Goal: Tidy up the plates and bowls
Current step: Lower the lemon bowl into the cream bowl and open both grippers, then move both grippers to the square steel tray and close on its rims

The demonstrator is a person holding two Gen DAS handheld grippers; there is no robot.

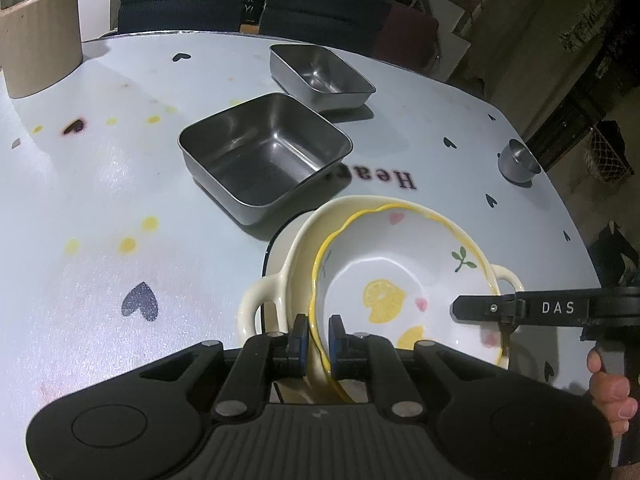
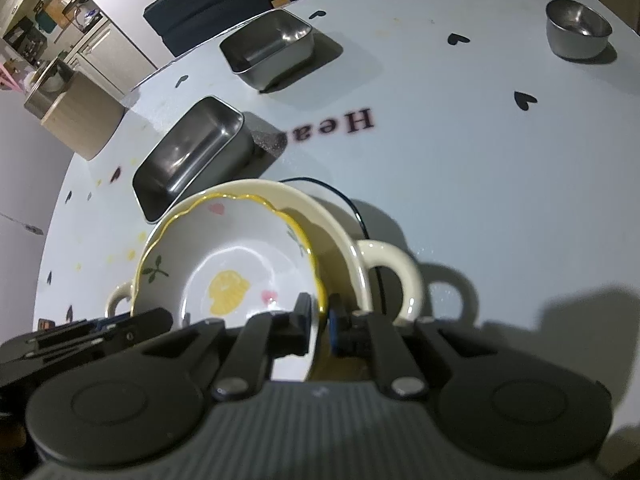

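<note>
Evidently lemon bowl [image 1: 404, 280] rim between claw [image 1: 319, 344] pads.

You have a pale table [image 1: 100, 208] printed with dark hearts and yellow dots. Directly on it: a large square steel tray [image 1: 264, 156], a smaller steel tray [image 1: 320, 76] just beyond it, a small round steel cup [image 1: 518, 162] well right of it, and a beige container [image 1: 40, 40] far left.
</note>
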